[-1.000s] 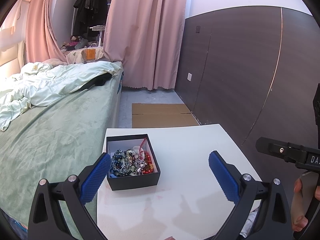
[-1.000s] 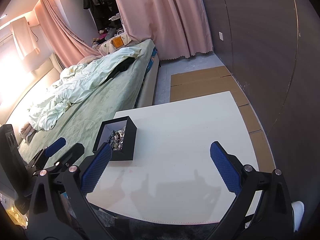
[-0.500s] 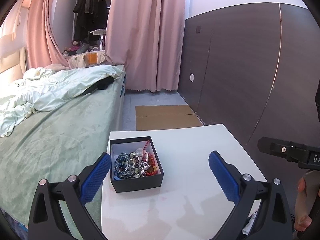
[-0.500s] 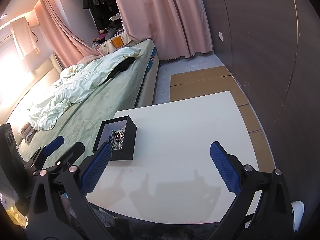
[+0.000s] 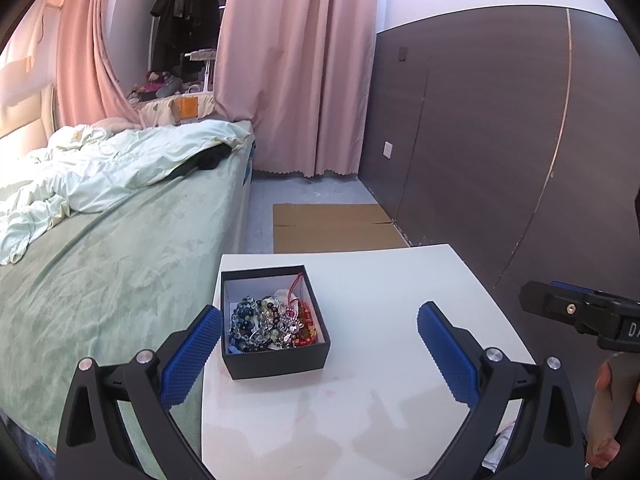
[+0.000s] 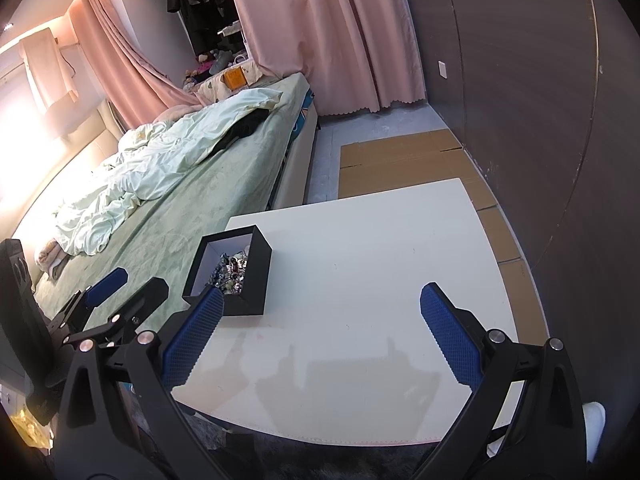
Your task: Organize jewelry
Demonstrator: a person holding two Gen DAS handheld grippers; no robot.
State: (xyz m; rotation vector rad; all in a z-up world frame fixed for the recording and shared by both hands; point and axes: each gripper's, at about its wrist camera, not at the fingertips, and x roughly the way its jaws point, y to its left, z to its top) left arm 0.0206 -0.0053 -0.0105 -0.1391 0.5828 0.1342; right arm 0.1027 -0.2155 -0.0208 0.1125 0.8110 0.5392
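A black open box [image 5: 276,360] stands on the left part of a white table [image 5: 380,380]. It holds a tangle of bead bracelets and jewelry [image 5: 272,326] in blue, silver and red. My left gripper [image 5: 318,354] is open and empty, hovering just in front of the box, its left finger beside the box's left wall. My right gripper [image 6: 320,332] is open and empty above the table's near edge, with the box [image 6: 244,280] behind its left finger. The left gripper [image 6: 120,292] also shows at the left of the right wrist view.
A bed with a green cover [image 5: 100,280] and a rumpled pale duvet [image 5: 100,172] borders the table's left side. Flattened cardboard [image 5: 332,226] lies on the floor beyond the table. A dark panelled wall [image 5: 500,140] runs along the right. Pink curtains [image 5: 296,60] hang at the back.
My left gripper has shifted slightly, so the box now sits more to the right between its fingers. The right gripper has stayed still. Both stay open.
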